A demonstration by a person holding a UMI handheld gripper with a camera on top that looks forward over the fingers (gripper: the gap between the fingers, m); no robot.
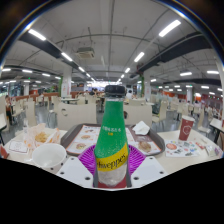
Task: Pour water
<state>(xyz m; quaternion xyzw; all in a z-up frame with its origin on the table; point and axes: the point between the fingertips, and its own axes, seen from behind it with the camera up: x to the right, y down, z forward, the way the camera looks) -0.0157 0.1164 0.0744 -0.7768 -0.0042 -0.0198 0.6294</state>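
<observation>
A green plastic bottle (113,135) with a dark green cap and a yellow label stands upright between my fingers. Its lower part is clear and shows liquid inside. My gripper (112,162) is shut on the bottle, the purple pads (88,158) pressing its sides at label height. A white bowl (48,154) sits on the table to the left, just beyond the left finger. I cannot see whether the bottle's base touches the table.
The white table (170,160) carries trays (82,138) with food and papers behind the bottle. A red cup (186,128) stands at the right. Beyond lies a large canteen hall with tables and chairs.
</observation>
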